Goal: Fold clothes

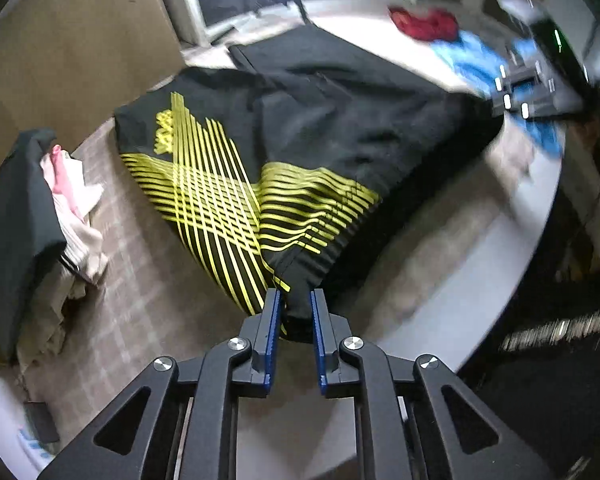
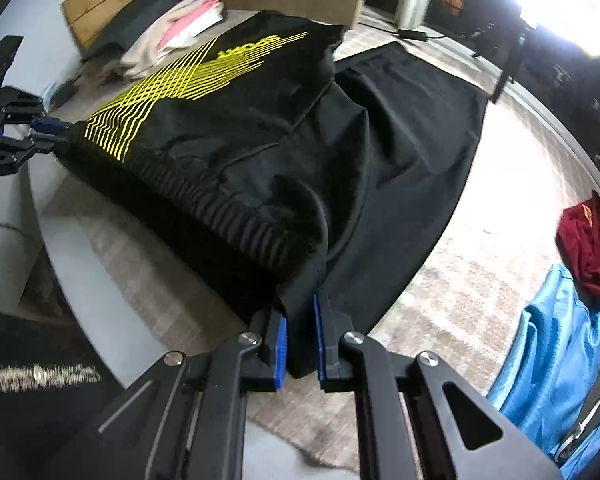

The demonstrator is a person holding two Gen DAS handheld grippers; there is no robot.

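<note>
1. The left gripper (image 1: 295, 300) is showing matte black linkage arms, triangular cutouts and round silver screws.
2. The right gripper (image 2: 300, 312) is looking identical (blue ribbed pads (image 2: 281, 344) are lining both pairs of fingers).

Left gripper (image 1: 295, 300) pinches a bunched corner of the black shirt (image 1: 320, 120) between its blue pads (image 1: 271, 322); fabric fills the narrow gap. Shirt lies spread across the checked cloth (image 1: 140, 280), yellow striped print (image 1: 220, 196) facing up near the gripped corner. Stack of folded clothes (image 1: 40, 216) sits to the left, apart from the shirt. Far side: red garment (image 1: 424, 22) and blue garment (image 1: 476, 62), touching. Right gripper (image 1: 516, 96) at the shirt's far right edge, blurred; its grip unclear.
</note>
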